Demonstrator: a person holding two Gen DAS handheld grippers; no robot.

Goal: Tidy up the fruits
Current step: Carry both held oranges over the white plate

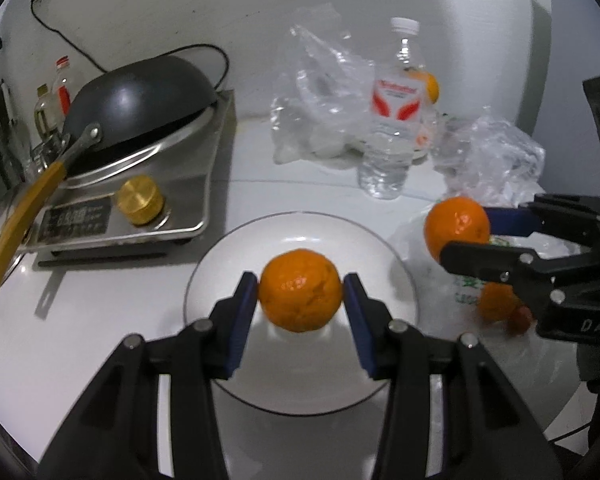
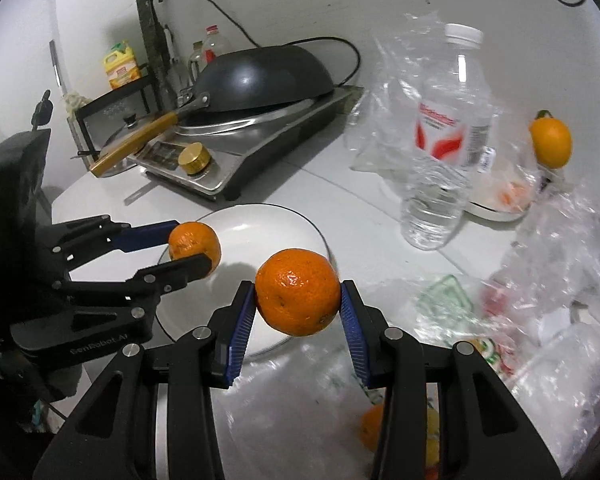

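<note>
My left gripper (image 1: 300, 294) is shut on an orange (image 1: 299, 290) and holds it just over the white plate (image 1: 220, 280). My right gripper (image 2: 298, 298) is shut on a second orange (image 2: 298, 292), held in the air right of the plate (image 2: 260, 224), above plastic bags. The right gripper with its orange (image 1: 456, 228) shows at the right of the left wrist view. The left gripper with its orange (image 2: 194, 242) shows at the left of the right wrist view. More oranges lie in a bag (image 1: 496, 300) (image 2: 372, 426). A yellow-orange fruit (image 2: 550, 142) sits far right.
An induction cooker (image 1: 140, 200) (image 2: 240, 160) with a black wok (image 1: 140, 96) stands back left. A water bottle (image 1: 392, 120) (image 2: 444, 140) and crumpled clear bags (image 1: 324, 92) (image 2: 560, 260) stand behind and right of the plate. A rack with bottles (image 2: 120, 68) is far left.
</note>
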